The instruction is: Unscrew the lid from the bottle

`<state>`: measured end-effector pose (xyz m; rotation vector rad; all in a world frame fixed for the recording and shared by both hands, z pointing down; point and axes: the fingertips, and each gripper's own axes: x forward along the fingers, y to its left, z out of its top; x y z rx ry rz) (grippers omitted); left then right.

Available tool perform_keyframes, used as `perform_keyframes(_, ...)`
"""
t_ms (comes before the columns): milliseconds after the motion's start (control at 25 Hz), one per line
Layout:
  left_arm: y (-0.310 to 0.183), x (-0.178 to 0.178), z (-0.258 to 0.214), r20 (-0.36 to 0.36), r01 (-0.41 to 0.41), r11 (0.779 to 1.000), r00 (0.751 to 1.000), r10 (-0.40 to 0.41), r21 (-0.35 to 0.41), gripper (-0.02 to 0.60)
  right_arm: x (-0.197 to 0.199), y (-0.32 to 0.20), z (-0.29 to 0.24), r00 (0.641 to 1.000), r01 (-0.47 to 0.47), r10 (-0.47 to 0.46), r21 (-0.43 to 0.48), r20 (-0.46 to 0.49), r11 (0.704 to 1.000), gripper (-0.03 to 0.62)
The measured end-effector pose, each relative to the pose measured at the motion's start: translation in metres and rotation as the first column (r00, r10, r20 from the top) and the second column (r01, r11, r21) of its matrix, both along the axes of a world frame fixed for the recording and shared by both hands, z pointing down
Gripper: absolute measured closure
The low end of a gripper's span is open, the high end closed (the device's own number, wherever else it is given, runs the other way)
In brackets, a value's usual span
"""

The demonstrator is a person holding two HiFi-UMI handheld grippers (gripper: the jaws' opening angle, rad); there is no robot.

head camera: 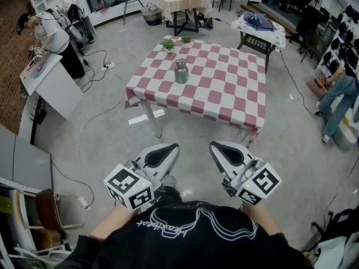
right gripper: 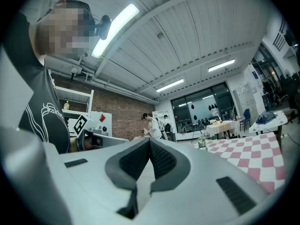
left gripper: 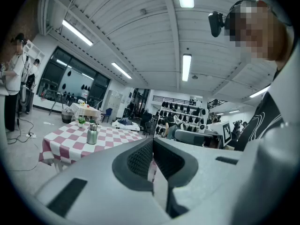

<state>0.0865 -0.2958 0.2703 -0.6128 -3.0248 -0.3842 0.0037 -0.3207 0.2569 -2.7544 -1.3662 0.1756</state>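
On the left gripper (head camera: 168, 149), fingers (left gripper: 140, 159) pressed pad to pad, nothing between them. Same on the right gripper (head camera: 220, 148): fingers (right gripper: 137, 160) shut flat together, gripping nothing. Dark pads with a fine grid texture, set in smooth pale grey moulded shells tapering to rounded tips. Behind the left shell a marker cube (head camera: 130, 187), white faces printed with black square patterns and no letters; a matching one behind the right. Both grippers level and side by side, short of the near edge of the surface (head camera: 224, 91), over bare grey floor (head camera: 106, 144).

Nearer than the grippers, a black shirt (head camera: 185, 234) with white looping line art and a line of script, upside down and not legible.

On the surface, toward its far left part, the bottle (head camera: 181, 72): upright, a squat cylinder of dull silver metal, lid (head camera: 180, 63) on top. Well apart from both grippers. Just past it, at the far edge of the surface, two small green plants (head camera: 168, 45). Draped over the surface, a cloth of red and white checks hanging past the edges, pale legs below.

Beyond the far side of the surface, a table under a pale cloth (head camera: 182, 1). Off the far right corner, a smaller table (head camera: 258, 29) with blue fabric heaped on it. Left of the surface, a person (head camera: 53, 38) at a white desk, with cables trailing over the floor.
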Motion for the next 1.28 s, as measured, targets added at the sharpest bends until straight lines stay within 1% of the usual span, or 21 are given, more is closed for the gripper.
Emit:
perform_keyframes(200, -0.019, 0.005, -0.018, -0.006, -0.003, 0.999, 1.0, 0.002, -0.036, 0.575, -0.001, -0.018, -0.018, 0.999, -0.028, 0.028, -0.02, 0.023, 0.999, 0.592)
perform_keyframes(360, -0.028, 0.009, -0.026, -0.011, 0.002, 0.998, 1.0, -0.002, -0.062, 0.575, -0.005, -0.029, -0.028, 0.998, -0.058, 0.058, -0.027, 0.001, 0.998, 0.59)
perform_keyframes(440, -0.029, 0.013, -0.027, -0.009, 0.021, 0.998, 1.0, -0.021, -0.067, 0.574, -0.005, -0.035, -0.034, 0.998, -0.068, 0.068, -0.062, 0.004, 0.996, 0.457)
perform_keyframes(480, -0.029, 0.015, -0.027, -0.009, 0.029, 0.997, 1.0, -0.029, -0.069, 0.565, -0.005, -0.036, -0.037, 0.997, -0.076, 0.077, -0.079, 0.008, 0.994, 0.424)
perform_keyframes(560, -0.028, 0.018, -0.025, -0.014, 0.034, 0.997, 0.999, -0.035, -0.069, 0.458, -0.007, -0.036, -0.038, 0.996, -0.086, 0.088, -0.083, 0.013, 0.993, 0.378)
perform_keyframes(640, -0.027, 0.02, -0.022, -0.019, 0.035, 0.997, 0.999, -0.037, -0.068, 0.419, -0.008, -0.032, -0.036, 0.996, -0.087, 0.087, -0.065, 0.007, 0.994, 0.344)
perform_keyframes(800, -0.016, 0.023, -0.011, -0.04, 0.043, 0.997, 0.998, -0.045, -0.065, 0.342, -0.007, -0.021, -0.032, 0.996, -0.091, 0.092, -0.042, 0.006, 0.995, 0.303)
perform_keyframes(880, -0.008, 0.022, -0.005, -0.048, 0.039, 0.997, 0.998, -0.042, -0.06, 0.321, -0.008, -0.014, -0.029, 0.995, -0.097, 0.097, -0.033, 0.01, 0.995, 0.295)
perform_keyframes(1040, 0.014, 0.019, 0.006, -0.051, 0.044, 0.998, 0.998, -0.046, -0.049, 0.304, -0.014, 0.005, -0.019, 0.994, -0.108, 0.109, -0.007, 0.015, 0.994, 0.287)
perform_keyframes(1280, 0.068, 0.014, 0.022, -0.069, 0.063, 0.997, 0.995, -0.066, -0.051, 0.275, -0.02, 0.052, -0.008, 0.992, -0.122, 0.122, 0.012, 0.032, 0.992, 0.275)
